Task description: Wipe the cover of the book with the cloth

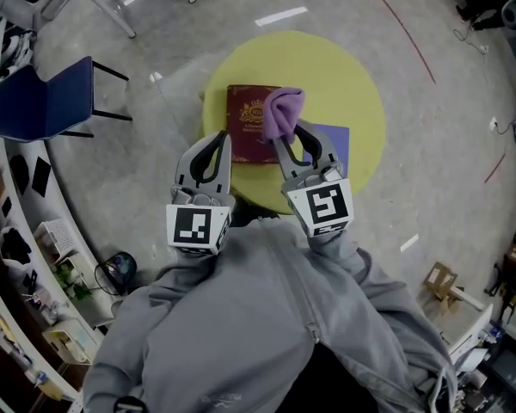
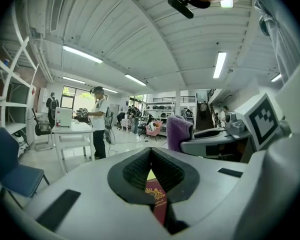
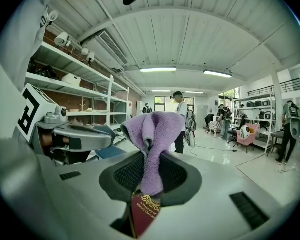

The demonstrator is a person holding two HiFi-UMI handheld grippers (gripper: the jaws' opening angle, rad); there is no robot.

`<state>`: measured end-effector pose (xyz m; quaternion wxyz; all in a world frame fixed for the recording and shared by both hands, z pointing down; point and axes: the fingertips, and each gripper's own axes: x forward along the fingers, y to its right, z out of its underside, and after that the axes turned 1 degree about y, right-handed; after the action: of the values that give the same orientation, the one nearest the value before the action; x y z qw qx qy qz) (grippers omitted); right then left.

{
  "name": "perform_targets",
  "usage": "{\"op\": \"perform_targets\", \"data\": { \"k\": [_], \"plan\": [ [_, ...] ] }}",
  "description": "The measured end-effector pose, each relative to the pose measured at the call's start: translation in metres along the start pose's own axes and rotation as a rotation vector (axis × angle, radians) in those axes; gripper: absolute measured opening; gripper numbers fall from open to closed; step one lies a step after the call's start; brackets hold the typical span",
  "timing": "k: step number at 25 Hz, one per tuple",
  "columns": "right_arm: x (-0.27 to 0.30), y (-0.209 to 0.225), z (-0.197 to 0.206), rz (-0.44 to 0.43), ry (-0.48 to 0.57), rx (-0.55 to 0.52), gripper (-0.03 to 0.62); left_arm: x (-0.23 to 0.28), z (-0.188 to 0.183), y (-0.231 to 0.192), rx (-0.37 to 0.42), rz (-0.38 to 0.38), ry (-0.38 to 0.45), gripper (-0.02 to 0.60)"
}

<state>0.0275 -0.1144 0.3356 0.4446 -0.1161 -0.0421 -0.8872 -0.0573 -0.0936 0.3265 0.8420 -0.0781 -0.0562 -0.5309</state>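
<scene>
Between the closed jaws of the right gripper [image 3: 151, 166], a purple cloth [image 3: 152, 129] is clamped, its bunched top standing above the pads. Beneath the jaws, that gripper's view shows the maroon book [image 3: 142, 211] with gilt print. Only the head view shows the cloth over the book's 2 o'clock corner. The left gripper [image 2: 151, 151] has its jaws together with nothing between them. Its own view shows a strip of cover below, and the head view places its tip at the book's 9 o'clock edge; contact cannot be told. The book lies on a round yellow table [image 1: 353, 84], with a blue sheet [image 1: 337, 140] just beside it at 3 o'clock. Open tabletop runs from 12 to 3 o'clock out to the rim. A blue chair [image 1: 43, 97] stands at 9 o'clock, well apart.
</scene>
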Motion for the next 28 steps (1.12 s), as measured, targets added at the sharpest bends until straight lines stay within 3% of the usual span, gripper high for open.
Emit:
{"op": "perform_targets", "data": {
  "k": [13, 16, 28],
  "plan": [
    [0.066, 0.01, 0.025, -0.091, -0.093, -0.119, 0.092, 0.03, 0.037, -0.022, -0.019, 0.029, -0.041, 0.018],
    [0.079, 0.013, 0.035, -0.136, -0.129, -0.178, 0.092, 0.039, 0.044, -0.023, -0.022, 0.033, -0.051, 0.018],
    [0.137, 0.018, 0.075, -0.335, -0.284, -0.232, 0.092, 0.064, 0.083, -0.036, -0.026, 0.022, -0.143, 0.018]
  ]
}}
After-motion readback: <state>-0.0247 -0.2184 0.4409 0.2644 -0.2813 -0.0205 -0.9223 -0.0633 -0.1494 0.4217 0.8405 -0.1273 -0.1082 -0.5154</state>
